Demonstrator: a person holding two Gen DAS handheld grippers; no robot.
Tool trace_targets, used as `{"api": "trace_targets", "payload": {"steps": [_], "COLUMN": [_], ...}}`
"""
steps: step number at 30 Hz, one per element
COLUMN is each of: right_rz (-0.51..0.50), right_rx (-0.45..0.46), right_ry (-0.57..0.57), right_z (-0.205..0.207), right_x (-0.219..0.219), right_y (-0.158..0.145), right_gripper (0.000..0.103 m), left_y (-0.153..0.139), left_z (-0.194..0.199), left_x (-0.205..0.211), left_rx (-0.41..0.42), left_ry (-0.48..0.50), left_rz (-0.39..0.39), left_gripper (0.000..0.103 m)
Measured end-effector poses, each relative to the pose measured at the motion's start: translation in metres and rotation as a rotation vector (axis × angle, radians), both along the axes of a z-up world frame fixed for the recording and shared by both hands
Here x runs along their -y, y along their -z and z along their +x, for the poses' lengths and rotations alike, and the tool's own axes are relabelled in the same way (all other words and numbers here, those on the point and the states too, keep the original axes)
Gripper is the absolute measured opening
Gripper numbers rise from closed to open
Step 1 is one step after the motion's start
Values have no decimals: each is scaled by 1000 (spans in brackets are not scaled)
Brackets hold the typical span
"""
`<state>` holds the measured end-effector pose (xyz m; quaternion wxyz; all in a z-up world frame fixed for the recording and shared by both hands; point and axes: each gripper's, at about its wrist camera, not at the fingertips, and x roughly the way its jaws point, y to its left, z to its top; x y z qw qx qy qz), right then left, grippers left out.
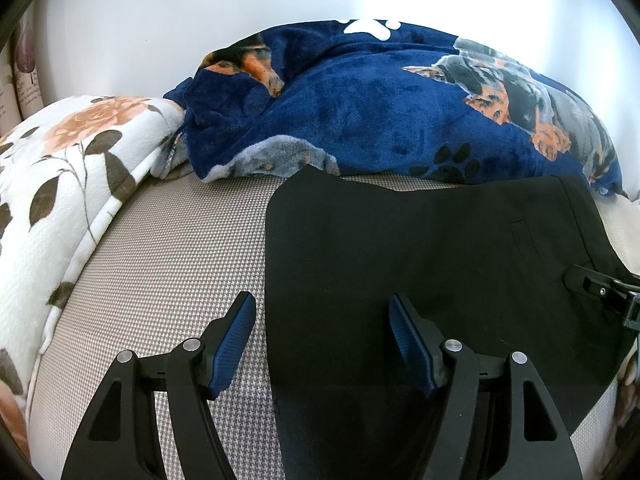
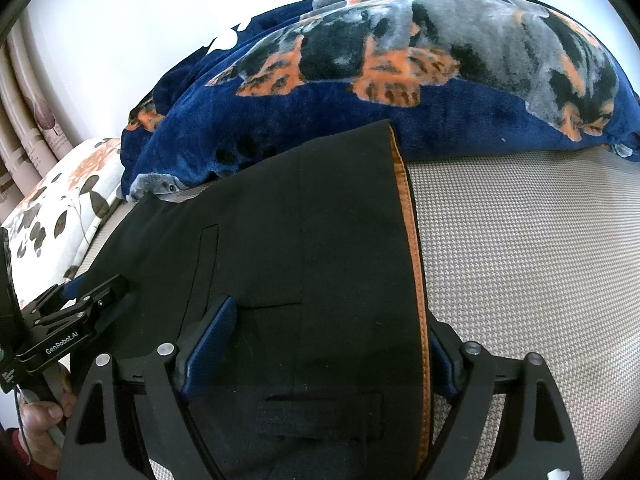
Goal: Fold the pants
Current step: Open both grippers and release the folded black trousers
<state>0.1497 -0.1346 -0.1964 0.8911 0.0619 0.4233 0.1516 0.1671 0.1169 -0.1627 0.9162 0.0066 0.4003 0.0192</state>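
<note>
Black pants (image 2: 304, 256) lie folded between my right gripper (image 2: 332, 344)'s spread fingers; my left gripper (image 1: 322, 340) straddles their edge, open too (nothing gripped). Closing shallow, I'd risk pinching one layer and dragging the fold apart.

Pants (image 1: 420, 264) matt smooth cloth; blanket (image 1: 360, 112) plush fleece; mattress (image 1: 180, 248) coarse weave.

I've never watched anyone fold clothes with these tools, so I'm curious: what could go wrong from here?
The pants already look folded into a compact stack, but some things could spoil that.

1. The left tool is open astride the fabric's edge; closing might catch only the top layer, so the fold could slide apart.

2. The far corner lies against the blue blanket, so lifting might snag it.

3. The right tool straddles the orange-trimmed waistband, which could bunch.
</note>
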Motion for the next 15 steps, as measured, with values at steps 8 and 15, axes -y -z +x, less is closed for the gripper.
{"api": "trace_targets", "payload": {"steps": [8,15], "right_rz": [-6,-12], "right_rx": [-1,-2], "right_ry": [-1,0], "right_z": [0,1], "right_x": [-2,-2], "right_y": [0,2], "right_gripper": [85,87], "left_y": [0,-1], "left_z": [0,0], "left_x": [0,0], "left_rx": [0,-1], "left_ry": [-1,-1], "left_rz": [1,2], "left_gripper": [70,71]}}
